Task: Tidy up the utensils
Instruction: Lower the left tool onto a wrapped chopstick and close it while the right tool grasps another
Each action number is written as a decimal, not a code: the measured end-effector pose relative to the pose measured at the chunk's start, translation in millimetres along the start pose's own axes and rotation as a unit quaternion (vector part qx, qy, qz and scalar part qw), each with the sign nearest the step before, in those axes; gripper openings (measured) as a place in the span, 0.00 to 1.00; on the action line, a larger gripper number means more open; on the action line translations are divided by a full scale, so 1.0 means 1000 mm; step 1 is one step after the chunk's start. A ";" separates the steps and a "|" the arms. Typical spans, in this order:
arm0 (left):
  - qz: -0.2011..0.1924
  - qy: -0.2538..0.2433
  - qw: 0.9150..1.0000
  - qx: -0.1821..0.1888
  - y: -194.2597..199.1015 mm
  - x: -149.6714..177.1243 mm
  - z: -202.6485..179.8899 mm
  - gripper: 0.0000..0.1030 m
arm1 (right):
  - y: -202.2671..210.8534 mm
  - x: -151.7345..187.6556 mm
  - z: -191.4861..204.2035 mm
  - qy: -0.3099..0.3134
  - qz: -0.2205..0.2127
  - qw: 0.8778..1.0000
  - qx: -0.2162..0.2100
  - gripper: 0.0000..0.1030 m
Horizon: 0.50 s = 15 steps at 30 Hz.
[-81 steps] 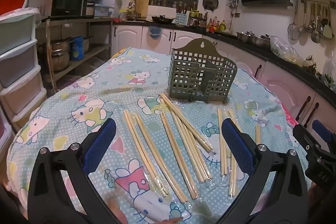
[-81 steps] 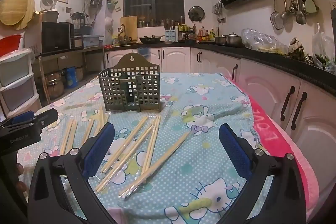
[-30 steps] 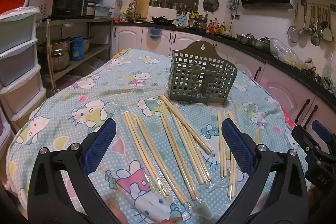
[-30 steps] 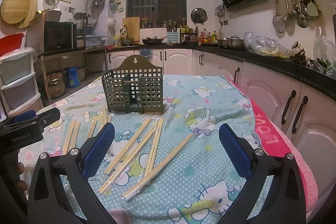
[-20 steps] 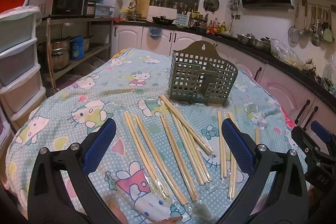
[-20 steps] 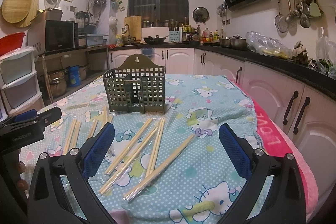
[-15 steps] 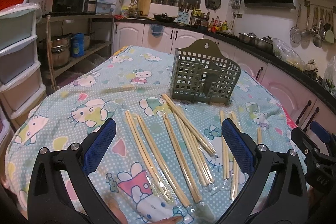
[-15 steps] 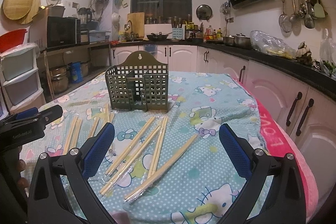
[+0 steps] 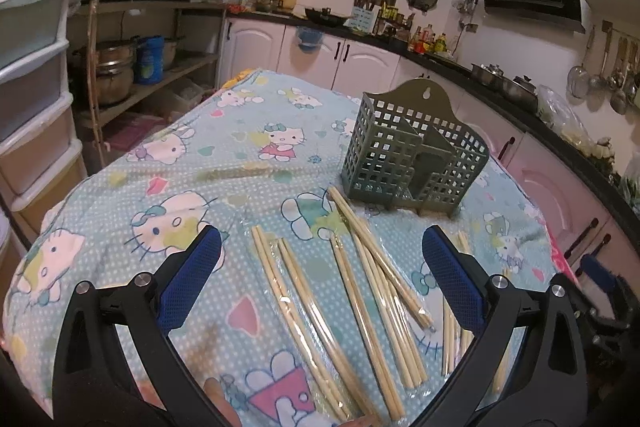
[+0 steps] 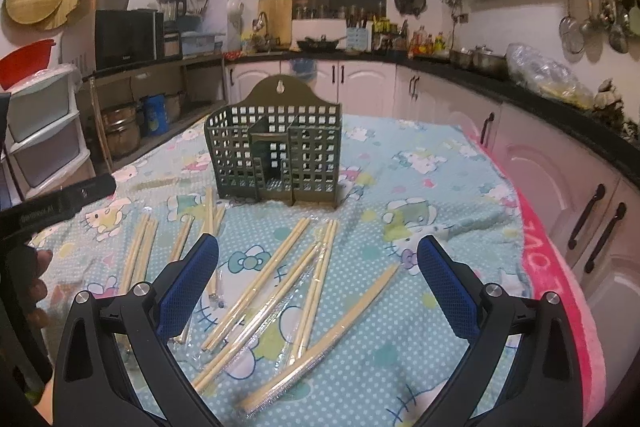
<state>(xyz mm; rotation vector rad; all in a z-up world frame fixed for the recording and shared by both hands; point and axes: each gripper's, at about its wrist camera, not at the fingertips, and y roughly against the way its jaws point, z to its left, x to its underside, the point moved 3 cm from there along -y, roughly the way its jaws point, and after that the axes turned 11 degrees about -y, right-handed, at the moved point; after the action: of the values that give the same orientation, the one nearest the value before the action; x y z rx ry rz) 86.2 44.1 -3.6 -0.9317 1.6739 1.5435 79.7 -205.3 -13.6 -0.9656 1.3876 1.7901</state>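
Both tools gape wide — left tool [image 9: 322, 275], right tool [image 10: 318, 267] — over wrapped chopsticks [image 10: 256, 291]; side lettering unreadable.

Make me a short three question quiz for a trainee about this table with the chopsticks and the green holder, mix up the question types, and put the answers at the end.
1. True or false: the green utensil holder already has chopsticks standing in it.
2. Multiple choice: the wrapped chopsticks lie (A) in the holder, (B) flat on the cartoon-cat tablecloth, (C) in a gripper.
3. Fill in: both the left gripper and the right gripper are ____ and hold nothing.

Key: 1 false, no chopsticks show inside it. 2 B. 3 open.
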 end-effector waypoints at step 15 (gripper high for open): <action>0.095 -0.020 0.994 0.055 -0.074 -0.016 -0.007 0.83 | -0.067 0.009 0.005 -0.022 0.135 0.990 -0.022 0.39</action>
<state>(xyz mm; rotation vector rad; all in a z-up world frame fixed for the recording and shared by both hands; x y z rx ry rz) 158.0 34.8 -28.1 -0.6966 1.8438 1.5629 130.9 -185.5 -53.2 -0.7835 1.5150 2.0338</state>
